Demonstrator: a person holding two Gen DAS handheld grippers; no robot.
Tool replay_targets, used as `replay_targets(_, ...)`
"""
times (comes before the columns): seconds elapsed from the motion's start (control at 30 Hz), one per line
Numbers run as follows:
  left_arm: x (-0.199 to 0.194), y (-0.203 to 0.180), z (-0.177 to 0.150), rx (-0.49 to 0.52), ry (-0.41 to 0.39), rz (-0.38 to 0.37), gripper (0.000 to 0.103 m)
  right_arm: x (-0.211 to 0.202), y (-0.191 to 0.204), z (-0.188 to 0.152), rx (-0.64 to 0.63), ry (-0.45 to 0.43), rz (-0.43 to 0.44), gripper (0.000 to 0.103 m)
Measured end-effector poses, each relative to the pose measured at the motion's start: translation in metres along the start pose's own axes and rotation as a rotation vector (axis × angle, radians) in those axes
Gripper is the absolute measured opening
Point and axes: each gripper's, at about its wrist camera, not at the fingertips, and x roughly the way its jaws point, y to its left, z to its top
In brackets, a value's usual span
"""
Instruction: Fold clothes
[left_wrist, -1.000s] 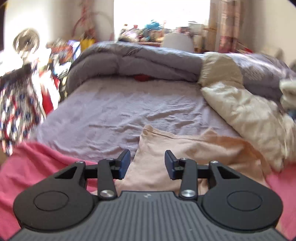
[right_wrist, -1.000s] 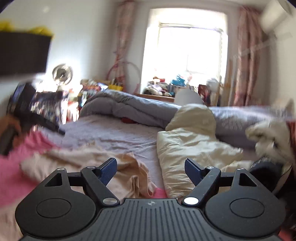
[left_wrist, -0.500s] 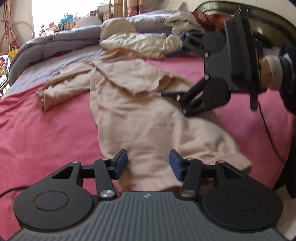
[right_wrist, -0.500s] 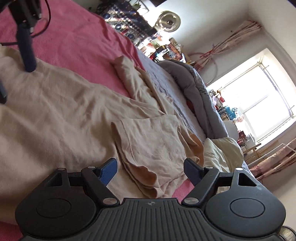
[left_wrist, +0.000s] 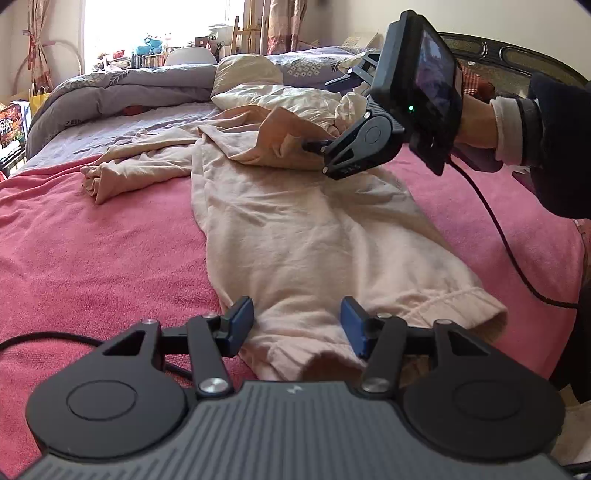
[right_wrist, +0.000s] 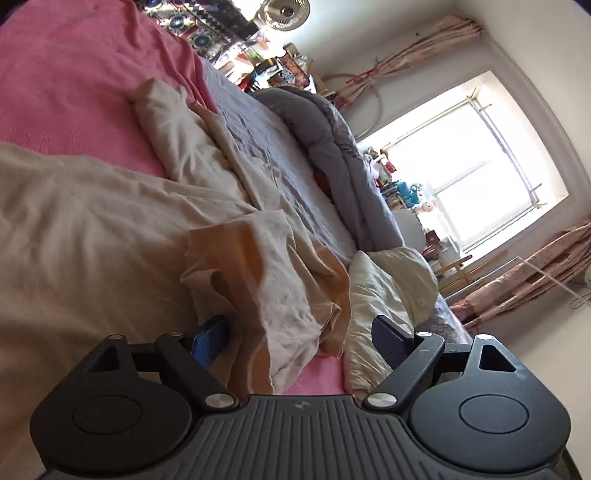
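A beige garment (left_wrist: 295, 229) lies lengthwise on the pink blanket (left_wrist: 92, 258), wrinkled, with a flap (left_wrist: 273, 136) folded over at its far end. My left gripper (left_wrist: 297, 317) hovers open over the near hem, and neither pad touches the cloth. In the left wrist view, the right gripper (left_wrist: 316, 115) is rolled on its side at that flap. The right wrist view shows the flap (right_wrist: 277, 266) between the right gripper's (right_wrist: 299, 332) jaws, one blue pad (right_wrist: 210, 339) tucked under its edge. Those jaws are opening and do not pinch the cloth.
A rolled grey duvet (left_wrist: 122, 85) and a cream quilt (left_wrist: 295, 96) lie across the far half of the bed. A person's hand (left_wrist: 476, 122) in a dark sleeve holds the right gripper. Its black cable (left_wrist: 498, 236) trails over the blanket. Cluttered shelves stand under the window (right_wrist: 480, 155).
Both grippers swung from looking across the bed down onto the garment. The left settled over the near hem. The right rolled onto its side and slid one finger under the far flap.
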Motion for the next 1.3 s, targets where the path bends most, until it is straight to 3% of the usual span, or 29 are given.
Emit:
replay_targets(0.17, 0.000, 0.003, -0.003, -0.012, -0.018, -0.010, 0.058, -0.006, 0.026, -0.006, -0.123, 0.011, 0.151, 0.070)
replay_targets(0.2, -0.001, 0.002, -0.004, -0.011, -0.021, -0.010, 0.058, -0.003, 0.027, -0.005, -0.120, 0.017, 0.161, 0.065)
replay_targets(0.33, -0.001, 0.003, -0.004, -0.012, -0.023, -0.014, 0.058, 0.007, 0.018, 0.000, -0.064, 0.043, 0.210, 0.063)
replay_targets(0.4, -0.001, 0.004, -0.004, -0.015, -0.025, -0.018, 0.058, 0.011, 0.011, 0.002, -0.022, 0.070, 0.251, 0.036)
replay_targets(0.5, 0.000, 0.004, -0.005, -0.013, -0.029, -0.017, 0.058, 0.017, 0.006, 0.005, 0.054, 0.112, 0.313, 0.014)
replay_targets(0.63, -0.005, 0.006, 0.003, -0.016, -0.021, -0.015, 0.059, 0.009, -0.011, 0.011, 0.189, 0.080, 0.307, 0.010)
replay_targets(0.83, -0.023, 0.013, 0.017, 0.004, -0.065, 0.048, 0.059, -0.021, -0.073, 0.029, 0.427, -0.003, 0.318, 0.008)
replay_targets(0.97, -0.042, 0.020, 0.012, -0.047, -0.091, 0.092, 0.059, -0.063, -0.096, 0.042, 0.471, -0.052, 0.356, 0.008)
replay_targets(1.13, -0.072, 0.034, -0.003, -0.163, -0.110, 0.164, 0.059, -0.139, -0.080, 0.055, 0.422, -0.078, 0.551, 0.008)
replay_targets(1.3, -0.092, 0.030, -0.012, -0.226, -0.129, 0.196, 0.059, -0.169, -0.013, 0.044, 0.391, 0.013, 0.729, 0.008)
